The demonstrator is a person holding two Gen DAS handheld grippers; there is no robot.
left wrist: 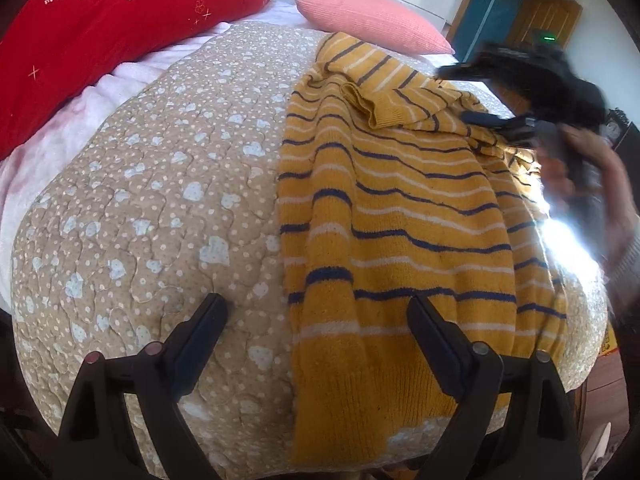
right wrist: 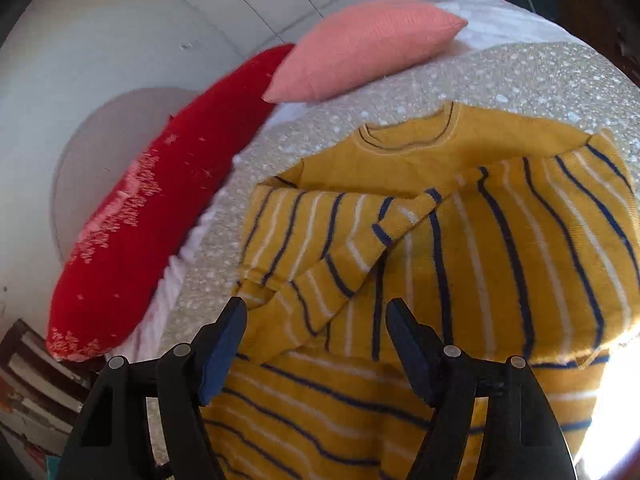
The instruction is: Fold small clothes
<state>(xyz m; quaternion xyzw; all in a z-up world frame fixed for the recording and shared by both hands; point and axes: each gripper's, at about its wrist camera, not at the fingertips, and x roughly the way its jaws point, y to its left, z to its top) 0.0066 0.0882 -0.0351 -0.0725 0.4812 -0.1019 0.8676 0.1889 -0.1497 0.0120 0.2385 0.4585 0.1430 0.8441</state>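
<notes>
A yellow sweater with navy and white stripes lies flat on the quilted bed cover. One sleeve is folded across its chest. My left gripper is open at the hem's left edge, one finger over the quilt and the other over the knit. The right gripper, blurred and held by a hand, hovers at the sweater's far right side. In the right wrist view the right gripper stands open just above the folded sleeve, gripping nothing. The sweater shows its collar farther off.
A red embroidered pillow and a pink pillow lie at the head of the bed; both show again in the right wrist view as the red pillow and the pink pillow. Strong sunlight glares at the sweater's right side.
</notes>
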